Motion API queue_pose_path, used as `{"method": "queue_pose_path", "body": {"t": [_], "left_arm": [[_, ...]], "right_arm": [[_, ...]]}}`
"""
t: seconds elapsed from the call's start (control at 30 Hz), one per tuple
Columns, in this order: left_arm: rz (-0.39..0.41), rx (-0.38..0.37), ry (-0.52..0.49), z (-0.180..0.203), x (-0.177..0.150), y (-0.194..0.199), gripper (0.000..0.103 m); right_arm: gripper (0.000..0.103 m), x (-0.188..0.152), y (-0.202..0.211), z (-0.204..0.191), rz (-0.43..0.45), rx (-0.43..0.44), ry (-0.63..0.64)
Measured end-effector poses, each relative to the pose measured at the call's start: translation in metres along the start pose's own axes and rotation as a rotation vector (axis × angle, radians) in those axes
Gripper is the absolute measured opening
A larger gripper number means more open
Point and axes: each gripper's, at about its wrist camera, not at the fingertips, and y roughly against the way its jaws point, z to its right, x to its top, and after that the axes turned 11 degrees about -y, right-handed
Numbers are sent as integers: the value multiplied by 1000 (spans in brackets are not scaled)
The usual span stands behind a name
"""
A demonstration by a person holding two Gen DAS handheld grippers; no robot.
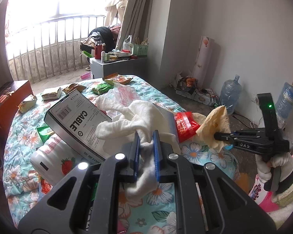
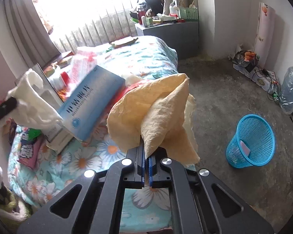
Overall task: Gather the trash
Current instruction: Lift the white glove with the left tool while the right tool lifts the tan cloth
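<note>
Daylight from a barred window falls across a bed (image 1: 162,200) with a quilted, flower-printed cover, strewn with wrappers and boxes. At the bed's near edge the left claw (image 1: 146,138) is clamped on a soft white cloth (image 1: 130,124), fleecy and rumpled, which bunches between the blue ribbed pads and trails forward over the clutter. Just beyond it a flat grey box (image 1: 78,120) printed "CABLE" leans tilted, with a white plastic bottle (image 1: 52,161) bearing a strawberry picture lying beside it, and a crinkled red wrapper (image 1: 183,124) to the right. Near the bed's right-hand edge the right claw (image 2: 146,154), held in a white-gloved hand (image 1: 271,165), is pressed together on a crumpled yellowish paper napkin (image 2: 146,105), lifted clear of the cover in stiff, creased folds. On the bare concrete floor (image 2: 224,101) to the right, well apart from the bed, a blue plastic mesh wastebasket (image 2: 252,138) stands tilted.
</note>
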Motion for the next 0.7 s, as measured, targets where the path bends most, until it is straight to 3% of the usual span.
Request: {"method": "queue_pose_path", "body": {"t": [0.37,0.7], "left_arm": [[39,14,19,-2,-5,28,11],[58,32,41,-5,-8,48,11]], "right_arm": [[2,22,80,-29,122,346,-27],[2,39,116,-44,202,486,-39]]}}
